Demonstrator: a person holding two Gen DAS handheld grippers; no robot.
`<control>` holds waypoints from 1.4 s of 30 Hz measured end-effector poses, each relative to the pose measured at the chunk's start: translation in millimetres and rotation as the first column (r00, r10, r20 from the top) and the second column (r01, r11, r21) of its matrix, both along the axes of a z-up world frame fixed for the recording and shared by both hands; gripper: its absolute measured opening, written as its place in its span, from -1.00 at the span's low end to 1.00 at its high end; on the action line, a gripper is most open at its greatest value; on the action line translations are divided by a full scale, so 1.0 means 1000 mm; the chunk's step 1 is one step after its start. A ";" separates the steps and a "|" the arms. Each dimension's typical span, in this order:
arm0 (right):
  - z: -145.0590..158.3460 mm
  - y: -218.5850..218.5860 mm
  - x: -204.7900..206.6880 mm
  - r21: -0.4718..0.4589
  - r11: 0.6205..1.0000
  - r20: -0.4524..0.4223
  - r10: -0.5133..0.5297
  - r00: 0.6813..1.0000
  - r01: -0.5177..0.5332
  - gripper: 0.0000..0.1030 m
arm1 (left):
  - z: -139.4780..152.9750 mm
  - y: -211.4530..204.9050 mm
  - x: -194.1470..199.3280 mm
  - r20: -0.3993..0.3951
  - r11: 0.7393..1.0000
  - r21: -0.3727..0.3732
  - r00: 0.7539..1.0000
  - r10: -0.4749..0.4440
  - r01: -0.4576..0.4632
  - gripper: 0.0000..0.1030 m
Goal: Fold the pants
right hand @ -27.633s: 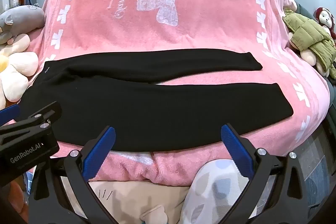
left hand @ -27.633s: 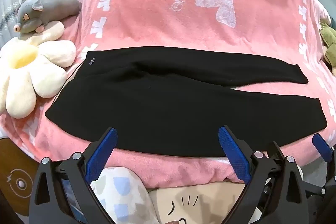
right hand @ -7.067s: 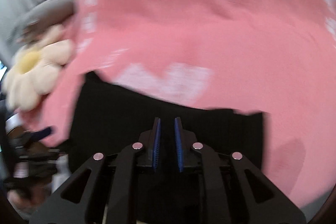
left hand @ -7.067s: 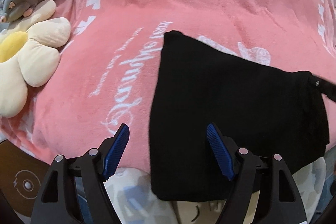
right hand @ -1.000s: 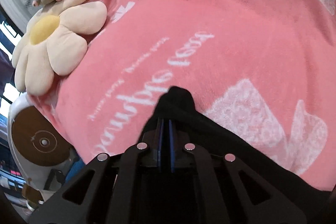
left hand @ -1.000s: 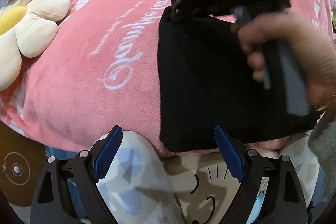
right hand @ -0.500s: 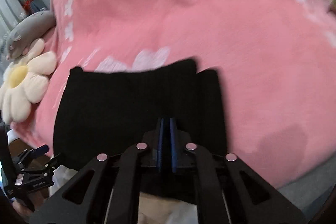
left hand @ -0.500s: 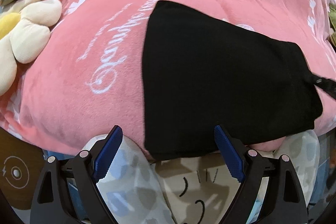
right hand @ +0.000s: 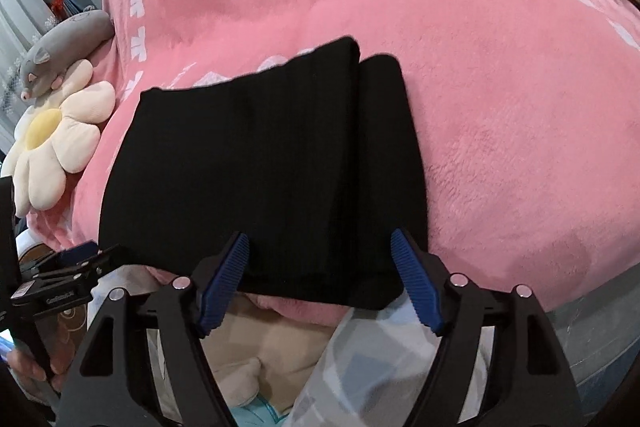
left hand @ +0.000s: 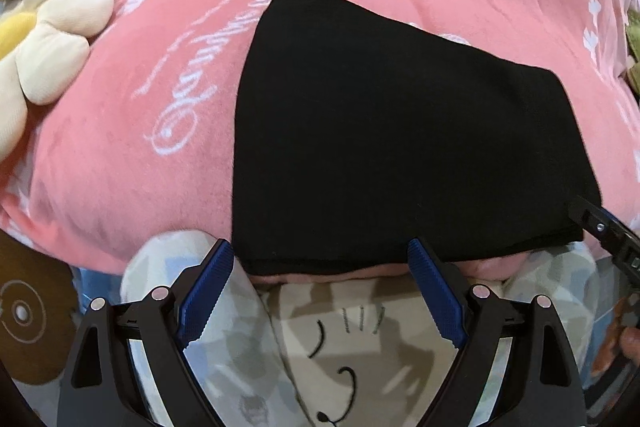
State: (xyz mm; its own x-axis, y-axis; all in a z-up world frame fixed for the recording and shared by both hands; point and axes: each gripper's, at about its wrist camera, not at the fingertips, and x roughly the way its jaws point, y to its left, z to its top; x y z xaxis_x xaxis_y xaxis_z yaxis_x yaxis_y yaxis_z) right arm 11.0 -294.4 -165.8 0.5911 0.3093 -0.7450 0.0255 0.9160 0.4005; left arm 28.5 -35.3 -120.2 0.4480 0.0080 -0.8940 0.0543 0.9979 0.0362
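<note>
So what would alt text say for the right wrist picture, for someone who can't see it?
Black pants, folded into a compact stack, lie near the front edge of a pink blanket. The right tool hovers open at their near edge, its blue fingers holding nothing. A flower cushion and grey plush sit at left.

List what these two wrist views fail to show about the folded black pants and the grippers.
- Folded black pants: layer count and waistband unreadable in both views; uniformly dark fabric hides seams.
- Pants' near edge: partly covered by the right gripper's blue pads, right wrist view.
- Right gripper: cut off by the frame edge, left wrist view.
- Left gripper: only partly visible in the right wrist view.
</note>
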 end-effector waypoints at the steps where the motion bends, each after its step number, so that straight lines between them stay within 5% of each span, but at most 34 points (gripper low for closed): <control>1: 0.002 -0.002 0.000 0.033 0.999 0.012 0.003 1.000 -0.004 0.38 | 0.002 -0.001 -0.003 0.009 1.000 -0.003 1.000 -0.004 0.004 0.68; 3: 0.002 -0.004 0.004 0.067 0.998 0.017 0.004 1.000 -0.005 0.25 | 0.005 -0.007 -0.007 0.034 1.000 0.009 0.999 -0.029 0.029 0.68; 5: 0.001 -0.005 0.009 0.092 0.996 0.026 0.020 0.999 -0.023 -0.32 | 0.006 -0.012 -0.010 0.039 0.999 0.021 0.998 -0.047 0.046 0.68; 6: 0.000 -0.005 0.012 0.107 0.994 0.019 0.021 1.000 -0.023 -0.45 | 0.005 -0.014 -0.011 0.037 0.998 0.025 0.998 -0.052 0.051 0.68; 10: -0.008 -0.001 0.023 0.088 0.994 -0.020 0.070 0.997 -0.068 -0.45 | 0.003 -0.019 -0.013 0.031 0.998 0.033 0.998 -0.058 0.057 0.68; 13: -0.017 -0.007 0.029 0.179 0.984 -0.035 0.034 0.999 -0.027 -0.40 | 0.003 -0.016 -0.014 0.027 0.999 0.026 0.998 -0.048 0.047 0.68; 15: -0.012 -0.001 0.032 0.188 0.982 -0.040 0.044 0.998 -0.036 -0.67 | 0.003 -0.014 -0.015 0.031 0.999 0.020 0.999 -0.039 0.038 0.68; 17: 0.013 0.012 0.034 0.273 0.957 0.018 0.100 0.995 -0.101 -0.68 | 0.004 -0.010 -0.018 0.036 0.999 0.019 0.999 -0.034 0.033 0.68; 20: 0.064 0.040 0.037 0.272 0.937 0.136 0.186 0.973 -0.217 -0.69 | 0.007 -0.002 -0.022 0.039 1.000 0.016 0.999 -0.027 0.026 0.68; 23: 0.139 0.062 0.031 0.251 0.904 0.317 0.261 0.912 -0.346 -0.69 | 0.015 0.006 -0.026 0.049 1.000 -0.011 0.999 -0.017 0.018 0.68; 25: 0.167 0.060 0.020 0.191 0.914 0.376 0.267 0.887 -0.357 -0.68 | 0.022 0.007 -0.030 0.066 1.000 -0.021 0.998 -0.020 0.021 0.68; 27: 0.165 0.045 0.009 0.148 0.936 0.364 0.248 0.898 -0.318 -0.67 | 0.027 0.007 -0.033 0.085 0.999 -0.026 0.996 -0.019 0.021 0.68; 31: 0.054 -0.001 0.014 0.039 0.995 0.073 0.093 0.993 -0.096 -0.64 | 0.022 0.001 -0.028 0.072 0.999 -0.036 0.997 -0.027 0.030 0.68; 33: -0.008 -0.020 0.017 0.004 1.000 -0.075 0.019 0.997 -0.018 -0.49 | 0.014 -0.005 -0.024 0.048 0.999 -0.029 0.998 -0.034 0.035 0.68; 35: -0.011 -0.033 0.008 0.152 0.988 -0.044 -0.020 0.999 0.027 -0.44 | 0.013 -0.010 -0.022 0.042 0.999 -0.019 0.998 -0.042 0.043 0.68; 36: -0.002 -0.033 0.006 0.155 0.987 -0.028 -0.035 0.999 0.039 -0.44 | 0.014 -0.011 -0.023 0.045 0.999 -0.013 0.998 -0.044 0.044 0.68; 37: 0.012 -0.031 0.005 0.114 0.993 0.012 -0.043 0.999 0.041 -0.39 | 0.015 -0.013 -0.023 0.051 0.999 -0.008 0.998 -0.048 0.048 0.68; 40: 0.036 -0.025 0.012 0.038 0.999 0.086 -0.042 0.995 0.039 0.37 | 0.015 -0.012 -0.019 0.060 0.999 -0.005 0.998 -0.036 0.036 0.68; 42: 0.037 -0.025 0.018 -0.013 0.998 0.100 -0.053 0.994 0.055 0.43 | 0.013 -0.009 -0.015 0.048 1.000 -0.009 0.998 -0.026 0.027 0.68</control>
State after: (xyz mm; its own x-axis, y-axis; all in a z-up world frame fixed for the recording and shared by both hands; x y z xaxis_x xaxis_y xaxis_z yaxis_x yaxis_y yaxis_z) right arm 28.9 -319.4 -128.8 0.6782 0.2635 -0.6860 0.0354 0.9207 0.3887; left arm 13.8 -44.6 -107.2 0.4905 -0.0134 -0.8713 0.0794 0.9964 0.0293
